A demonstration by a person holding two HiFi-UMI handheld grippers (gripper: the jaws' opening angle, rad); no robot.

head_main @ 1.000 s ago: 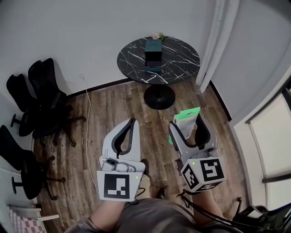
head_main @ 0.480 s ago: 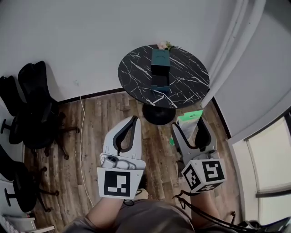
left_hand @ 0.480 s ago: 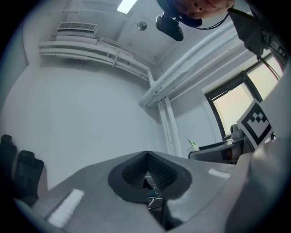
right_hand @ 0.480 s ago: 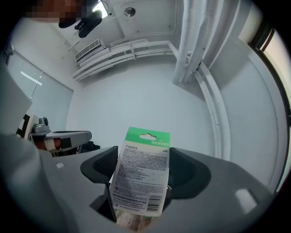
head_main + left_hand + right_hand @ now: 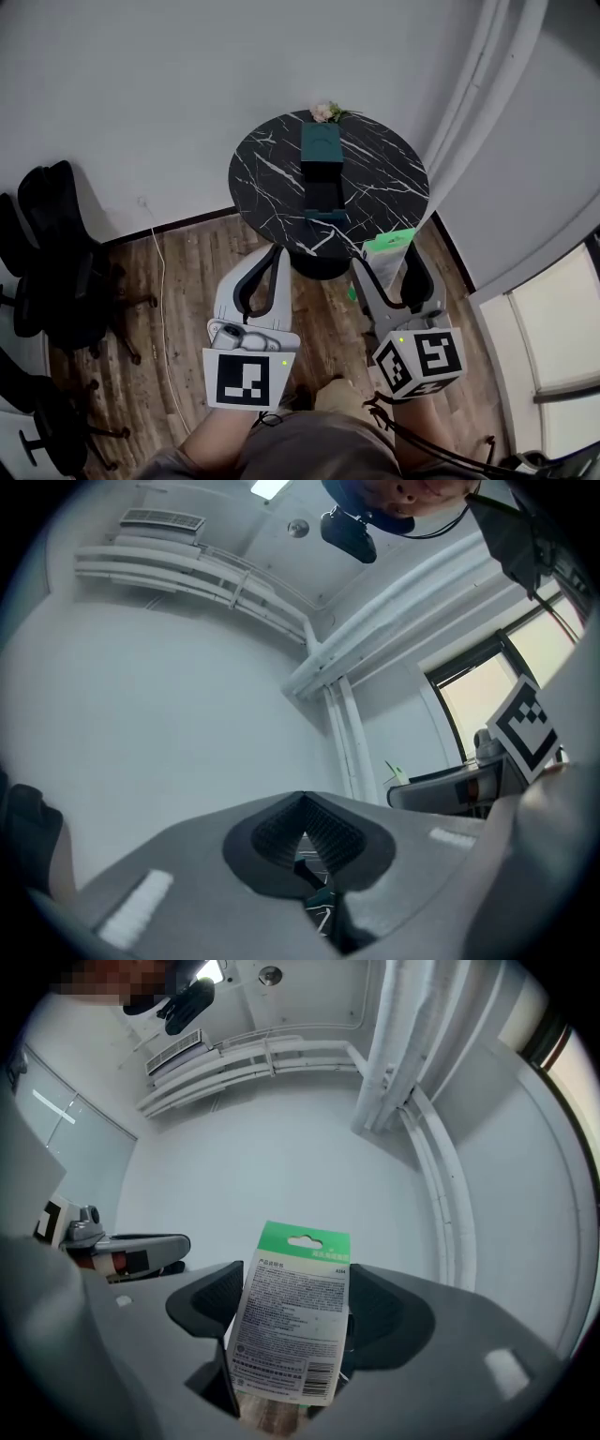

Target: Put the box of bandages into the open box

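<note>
Right hand-held gripper (image 5: 386, 267): your jaws are clamped on the box of bandages (image 5: 292, 1321), held upright.
Left hand-held gripper (image 5: 274, 253): your jaws are closed together, empty.
Open box (image 5: 321, 178): on the round worktop (image 5: 384, 183) ahead of you.

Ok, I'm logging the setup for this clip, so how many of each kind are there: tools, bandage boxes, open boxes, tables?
tools: 2 (left tool, right tool)
box of bandages: 1
open box: 1
round table: 1
total: 5
</note>
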